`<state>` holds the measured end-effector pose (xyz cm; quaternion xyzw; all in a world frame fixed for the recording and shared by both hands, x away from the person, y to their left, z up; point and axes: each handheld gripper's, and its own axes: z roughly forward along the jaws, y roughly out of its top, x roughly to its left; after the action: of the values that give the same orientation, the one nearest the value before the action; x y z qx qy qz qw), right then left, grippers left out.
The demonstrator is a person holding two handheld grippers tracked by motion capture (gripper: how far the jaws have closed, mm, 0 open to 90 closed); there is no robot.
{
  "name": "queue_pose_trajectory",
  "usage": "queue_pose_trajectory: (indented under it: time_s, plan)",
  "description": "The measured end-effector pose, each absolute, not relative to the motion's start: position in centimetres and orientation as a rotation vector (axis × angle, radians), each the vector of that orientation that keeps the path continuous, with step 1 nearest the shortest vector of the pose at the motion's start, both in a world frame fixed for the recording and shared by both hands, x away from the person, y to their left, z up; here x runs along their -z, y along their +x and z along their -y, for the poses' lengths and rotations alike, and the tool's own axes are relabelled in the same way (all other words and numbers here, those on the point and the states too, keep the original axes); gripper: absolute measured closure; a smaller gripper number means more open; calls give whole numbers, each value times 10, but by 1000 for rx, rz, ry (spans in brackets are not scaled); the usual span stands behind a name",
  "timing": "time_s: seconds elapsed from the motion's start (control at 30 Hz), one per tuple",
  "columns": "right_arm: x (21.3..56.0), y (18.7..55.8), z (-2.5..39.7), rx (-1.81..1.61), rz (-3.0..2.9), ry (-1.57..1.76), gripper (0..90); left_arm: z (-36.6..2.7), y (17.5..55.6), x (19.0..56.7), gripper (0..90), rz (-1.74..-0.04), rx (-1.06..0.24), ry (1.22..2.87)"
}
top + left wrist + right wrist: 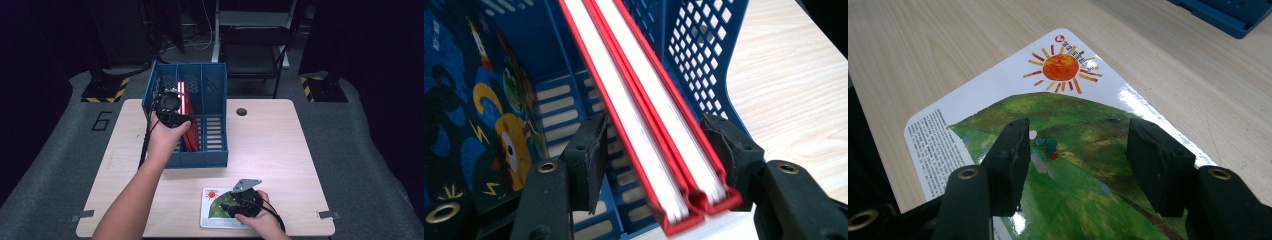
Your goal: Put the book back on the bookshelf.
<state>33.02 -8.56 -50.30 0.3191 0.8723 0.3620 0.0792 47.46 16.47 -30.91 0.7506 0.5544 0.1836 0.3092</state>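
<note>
Red books (pixel 659 145) between left gripper (pixel 659 150) fingers

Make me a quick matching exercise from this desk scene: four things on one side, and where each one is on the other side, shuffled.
1. red books
2. picture book
3. left gripper
4. right gripper

A. flat on the table near the front edge
B. open over the sun-and-hill cover
C. upright in the blue file rack
D. jaws open either side of two red spines

Pairs: 1-C, 2-A, 3-D, 4-B

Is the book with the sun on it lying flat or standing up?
Lying flat. The white picture book with an orange sun rests cover-up on the light wooden table, under the right gripper.
</note>
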Motion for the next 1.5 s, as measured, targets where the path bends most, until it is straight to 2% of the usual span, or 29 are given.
queue_pose_trajectory:
  time_s: [0.5, 1.5]
  plan:
    - [503, 331, 87, -1098, -2608, 963, 426, -161, 499, 308, 480, -1629, -410, 1918]
    - [503, 333, 91, -1157, -2619, 1037, 427, -156, 511, 300, 480, -1696, -368, 1850]
